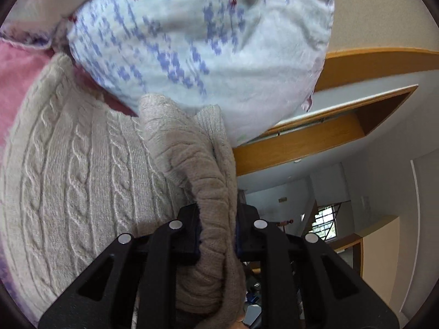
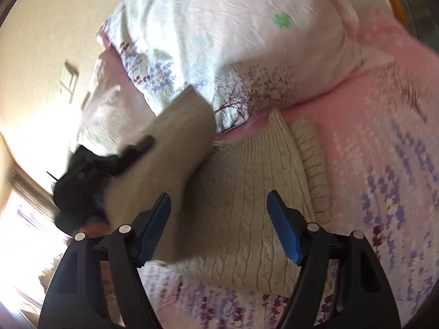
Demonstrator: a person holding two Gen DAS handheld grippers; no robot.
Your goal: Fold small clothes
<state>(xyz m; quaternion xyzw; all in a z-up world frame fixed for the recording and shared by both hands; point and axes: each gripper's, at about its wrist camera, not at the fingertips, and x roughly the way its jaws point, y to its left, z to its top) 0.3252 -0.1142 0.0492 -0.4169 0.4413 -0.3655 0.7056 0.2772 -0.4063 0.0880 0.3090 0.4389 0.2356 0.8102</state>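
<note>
Right wrist view, cream cable-knit sweater [image 2: 247, 200] on pink floral bedspread [image 2: 384, 164], pillow [image 2: 219, 41] behind

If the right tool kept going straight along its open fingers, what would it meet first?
Most likely the cream cable-knit sweater lying on the pink floral bedsheet: it fills the gap ahead of the right tool. The raised sleeve held by the left tool passes just to one side; depth is unclear.

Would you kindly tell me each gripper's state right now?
Left gripper: closed on the beige sweater sleeve.
Right gripper: open, holding nothing.
</note>
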